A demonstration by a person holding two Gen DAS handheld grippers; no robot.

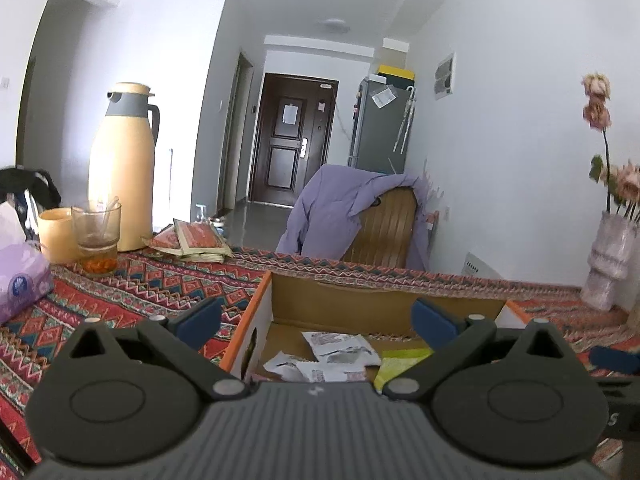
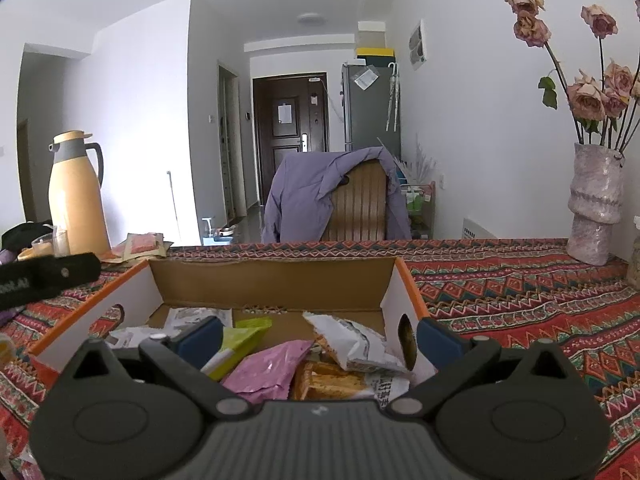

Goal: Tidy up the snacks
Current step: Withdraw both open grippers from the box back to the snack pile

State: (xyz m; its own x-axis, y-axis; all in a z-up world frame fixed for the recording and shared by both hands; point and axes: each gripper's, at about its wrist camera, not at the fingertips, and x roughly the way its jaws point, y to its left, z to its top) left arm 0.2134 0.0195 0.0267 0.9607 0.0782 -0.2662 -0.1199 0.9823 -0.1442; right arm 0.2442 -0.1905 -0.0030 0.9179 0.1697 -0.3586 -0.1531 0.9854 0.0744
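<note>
An open cardboard box (image 2: pixel 276 280) with orange-edged white sides sits on the patterned tablecloth, and snack packets lie inside it. In the right wrist view I see a pink packet (image 2: pixel 266 372), a white crumpled packet (image 2: pixel 356 344), a yellow-green packet (image 2: pixel 236 344) and an orange snack pack (image 2: pixel 328 380). My right gripper (image 2: pixel 318 334) stands open above them, holding nothing. In the left wrist view the box (image 1: pixel 380 304) holds white packets (image 1: pixel 340 348) and a yellow-green one (image 1: pixel 400 364). My left gripper (image 1: pixel 316 318) is open over the box's left part, with nothing between its blue pads.
A yellow thermos jug (image 1: pixel 122 168), a glass (image 1: pixel 97 236), a yellow cup (image 1: pixel 56 234) and a few red packets (image 1: pixel 192 240) stand at the table's left. A purple tissue pack (image 1: pixel 20 280) lies nearer. A vase of dried roses (image 2: pixel 596 204) stands right. A chair with a purple jacket (image 2: pixel 336 200) is behind the table.
</note>
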